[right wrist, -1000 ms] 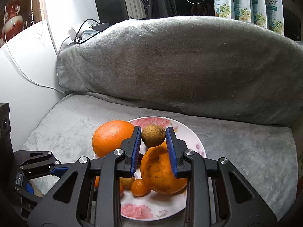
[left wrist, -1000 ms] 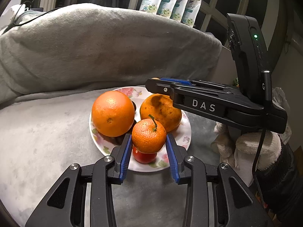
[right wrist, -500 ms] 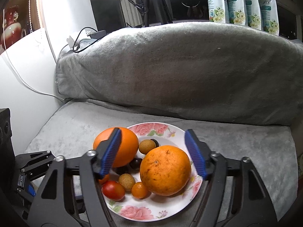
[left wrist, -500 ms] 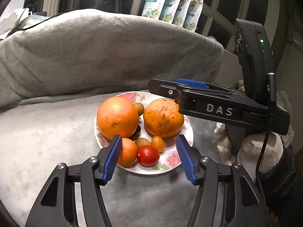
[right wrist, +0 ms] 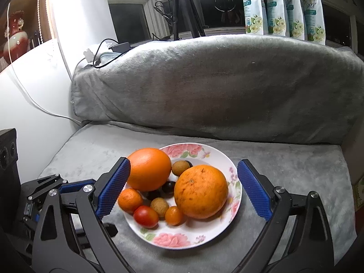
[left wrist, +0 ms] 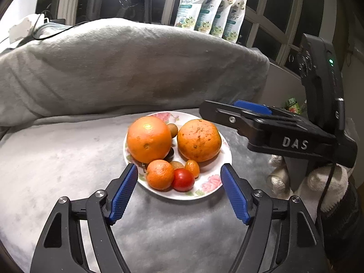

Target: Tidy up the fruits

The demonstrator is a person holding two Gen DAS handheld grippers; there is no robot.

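Fruits sit piled on plate [right wrist: 200, 242] on grey couch seat. Big oranges [right wrist: 201, 192] look firm, heavy, apt to roll: grip across the middle. Tomato [right wrist: 145, 216] and mandarin [left wrist: 160, 174] soft, so light squeeze. Pieces touch; neighbours crowd any pick. Left gripper [left wrist: 179, 190] & right gripper [right wrist: 183, 187] just opened wide, both empty.
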